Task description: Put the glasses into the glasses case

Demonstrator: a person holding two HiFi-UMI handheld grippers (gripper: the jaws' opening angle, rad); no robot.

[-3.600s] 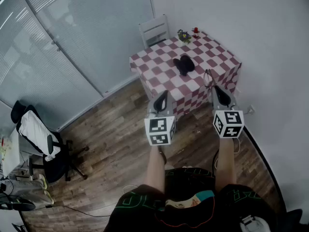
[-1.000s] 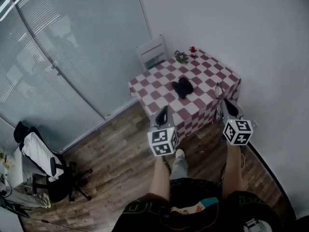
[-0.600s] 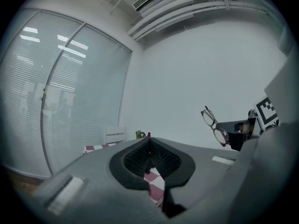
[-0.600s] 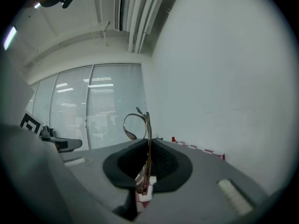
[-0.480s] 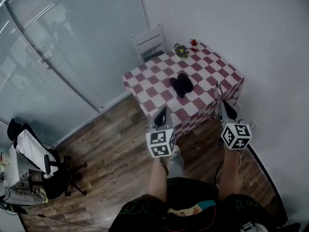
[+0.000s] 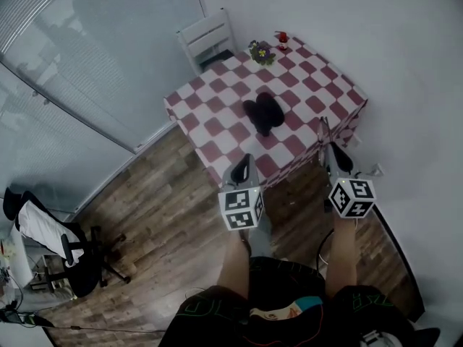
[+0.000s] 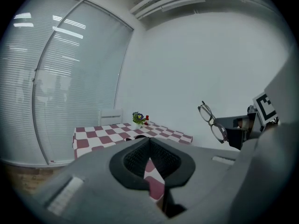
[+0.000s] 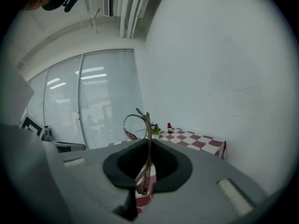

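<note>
Short of a square table draped in a red-and-white checked cloth (image 6: 210, 121), the head view shows a person standing on a brown wood-plank floor (image 6: 166, 215) with a tool in each hand. An open black glasses case (image 6: 262, 113) lies near the middle of the table. A small pot of flowers (image 6: 260, 51) and a small red bottle (image 6: 281, 38) stand at the far edge, close to a white chair (image 6: 206, 38). The left hand-held gripper (image 6: 243, 166) and the right hand-held gripper (image 6: 327, 150) are raised on the near side of the table, well apart from the case. A black office chair (image 6: 54, 241) stands at lower left.

Seen in the left gripper view, the left hand-held gripper's pads meet at their tips with nothing between them. Off to the right, thin-rimmed glasses with round lenses (image 7: 212, 122) stick up from the other tool.

Seen in the right gripper view, the right hand-held gripper is clamped on the glasses, which stand upright and edge-on, one lens rim rising above the jaws. The checked table lies beyond.
</note>
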